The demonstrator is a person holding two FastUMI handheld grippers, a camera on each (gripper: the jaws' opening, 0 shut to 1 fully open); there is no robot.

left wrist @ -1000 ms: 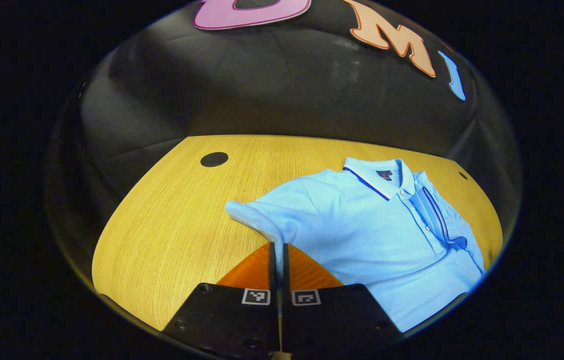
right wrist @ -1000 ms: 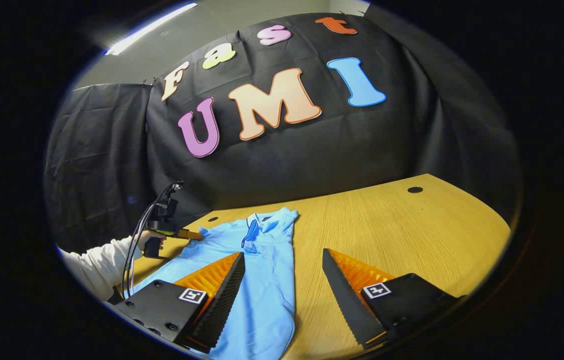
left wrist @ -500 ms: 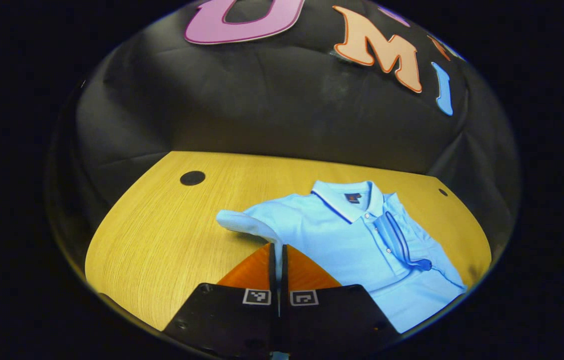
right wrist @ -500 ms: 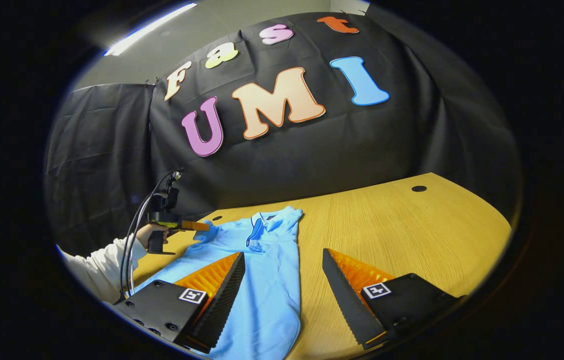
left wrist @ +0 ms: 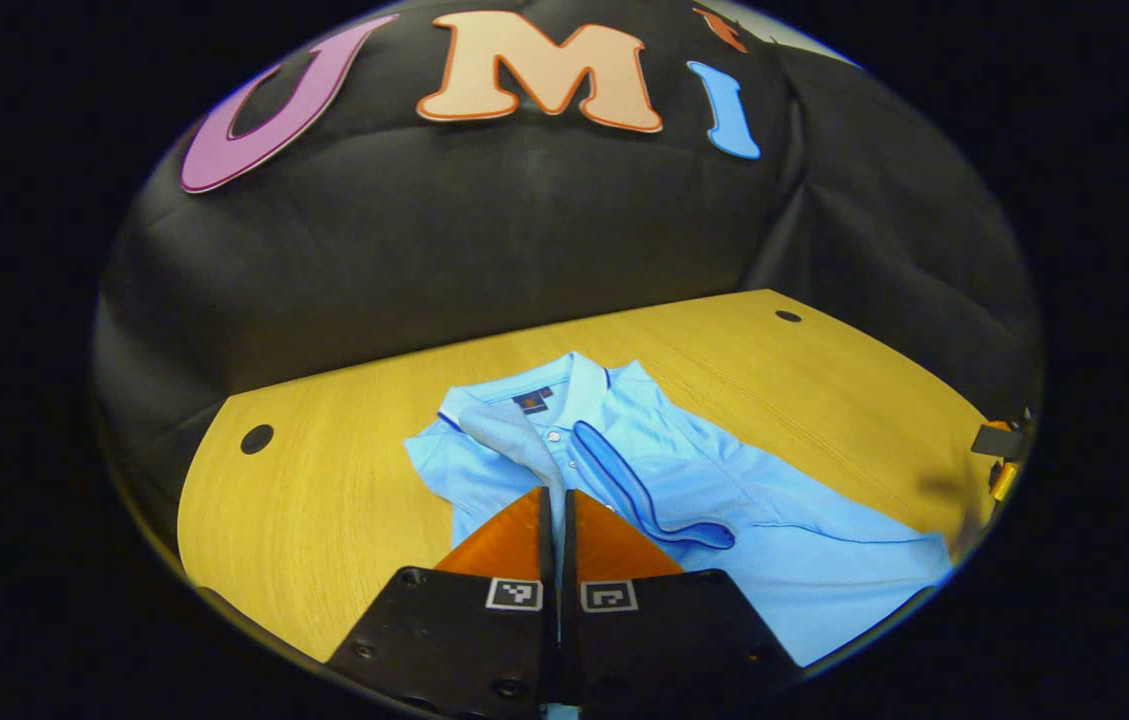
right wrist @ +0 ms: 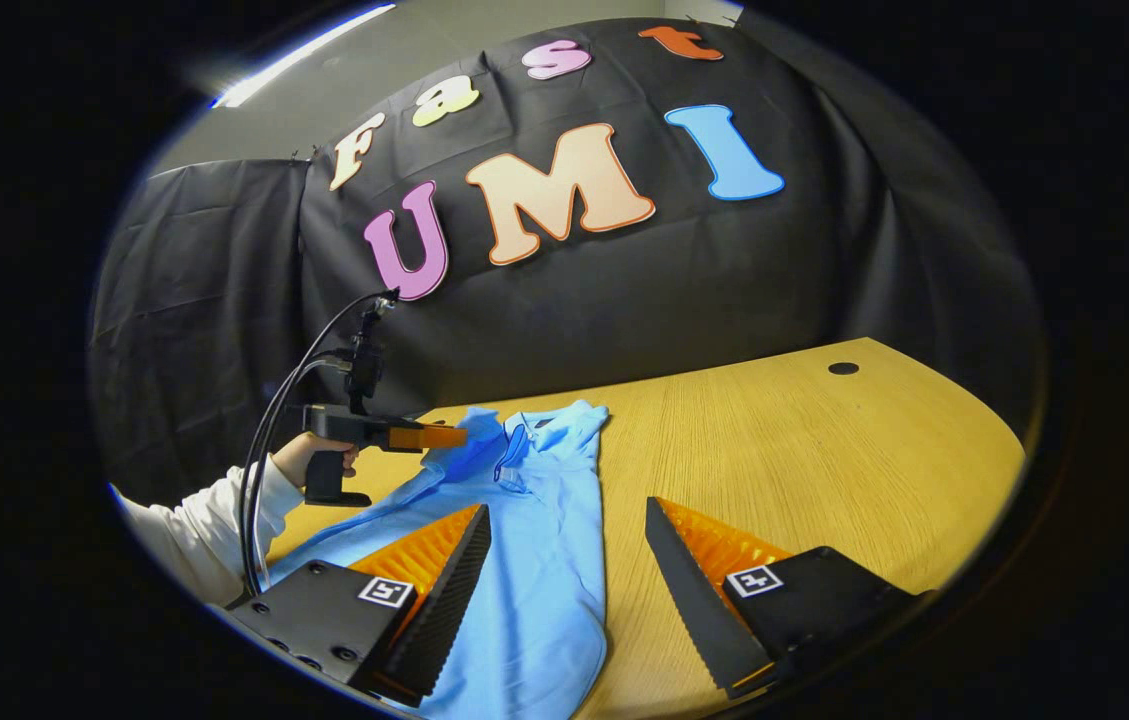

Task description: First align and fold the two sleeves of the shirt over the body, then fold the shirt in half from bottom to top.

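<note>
A light blue polo shirt [left wrist: 714, 500] lies on the wooden table [left wrist: 344, 520], collar toward the wall. One sleeve with a dark trim [left wrist: 639, 495] is folded across the chest. My left gripper [left wrist: 556, 497] is shut on the other sleeve [left wrist: 514, 432], which is lifted and drawn over the body near the collar, its pale underside showing. In the right gripper view the left gripper [right wrist: 427, 437] hovers above the shirt [right wrist: 539, 570], held by a hand [right wrist: 309, 460]. My right gripper [right wrist: 564, 560] stands open low over the shirt's right edge, nothing between its fingers.
The table has dark round holes [left wrist: 256, 438] [left wrist: 788, 316] [right wrist: 842, 368] near its far corners. Bare wood [right wrist: 824, 460] spreads to the right of the shirt. A white sleeve [right wrist: 209, 525] and cables [right wrist: 269, 440] trail behind the left gripper.
The left gripper has lifted the sleeve and carried it inward from the shirt's side to over the chest by the collar. The right gripper has stayed open and nearly still.
</note>
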